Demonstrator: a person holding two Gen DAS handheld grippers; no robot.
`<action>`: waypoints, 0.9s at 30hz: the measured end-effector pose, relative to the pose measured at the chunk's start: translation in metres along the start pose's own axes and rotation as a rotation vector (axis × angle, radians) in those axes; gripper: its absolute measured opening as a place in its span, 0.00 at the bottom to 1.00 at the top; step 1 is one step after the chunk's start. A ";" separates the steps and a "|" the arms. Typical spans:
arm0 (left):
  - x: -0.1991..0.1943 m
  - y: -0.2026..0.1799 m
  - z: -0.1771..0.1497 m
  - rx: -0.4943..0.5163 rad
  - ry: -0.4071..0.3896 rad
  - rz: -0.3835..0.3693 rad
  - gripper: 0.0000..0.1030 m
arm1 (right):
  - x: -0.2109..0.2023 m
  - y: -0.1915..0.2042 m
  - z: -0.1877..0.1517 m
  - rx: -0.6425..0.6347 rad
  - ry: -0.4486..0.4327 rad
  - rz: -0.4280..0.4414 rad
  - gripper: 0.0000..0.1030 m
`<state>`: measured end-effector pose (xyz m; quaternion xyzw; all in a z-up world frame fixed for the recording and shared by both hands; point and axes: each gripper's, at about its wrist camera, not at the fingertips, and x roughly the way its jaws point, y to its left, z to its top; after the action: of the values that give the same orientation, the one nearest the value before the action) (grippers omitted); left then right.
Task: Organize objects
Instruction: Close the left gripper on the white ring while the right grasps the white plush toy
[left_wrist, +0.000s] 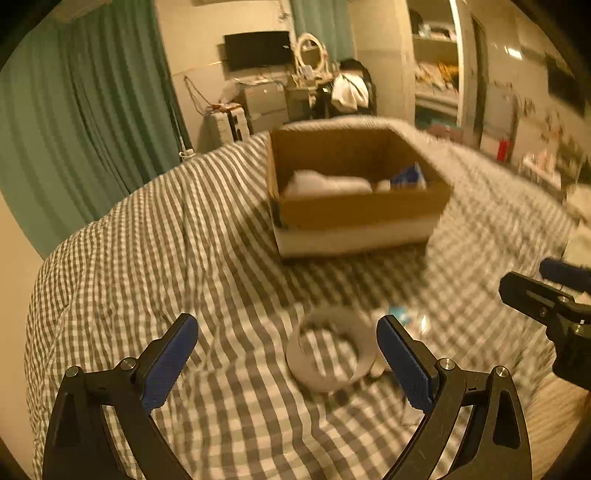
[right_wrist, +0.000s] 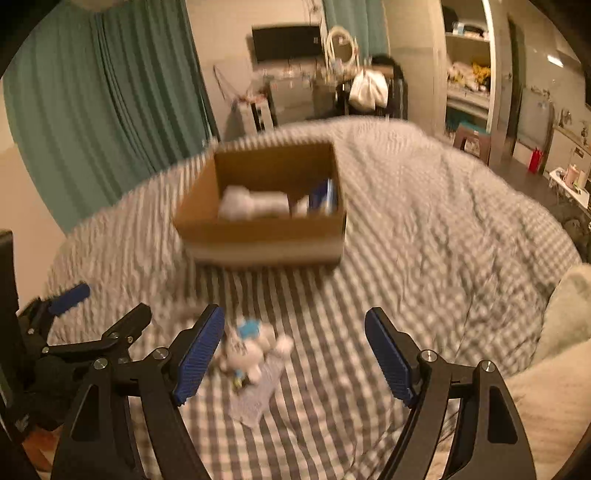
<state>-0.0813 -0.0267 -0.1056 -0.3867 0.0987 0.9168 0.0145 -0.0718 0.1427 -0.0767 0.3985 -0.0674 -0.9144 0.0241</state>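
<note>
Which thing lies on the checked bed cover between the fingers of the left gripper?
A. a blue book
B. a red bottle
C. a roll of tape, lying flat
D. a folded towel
C: in the left wrist view a pale roll of tape lies flat on the checked cover, inside the open span of the left gripper, near its right finger and not gripped.

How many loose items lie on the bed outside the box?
2: a tape ring between the left hand-held gripper's fingers, and a small packaged toy beside it. Blur may hide others.
</note>
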 end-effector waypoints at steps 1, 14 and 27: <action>0.007 -0.004 -0.006 0.012 0.013 0.004 0.97 | 0.007 0.000 -0.005 -0.005 0.013 -0.007 0.76; 0.073 0.003 -0.023 -0.059 0.220 -0.071 0.26 | 0.066 0.003 -0.033 -0.019 0.097 0.031 0.76; 0.039 0.023 -0.024 -0.065 0.148 0.008 0.06 | 0.102 0.018 -0.031 -0.046 0.147 0.031 0.76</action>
<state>-0.0941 -0.0561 -0.1454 -0.4531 0.0711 0.8886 -0.0092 -0.1188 0.1119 -0.1696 0.4629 -0.0508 -0.8834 0.0524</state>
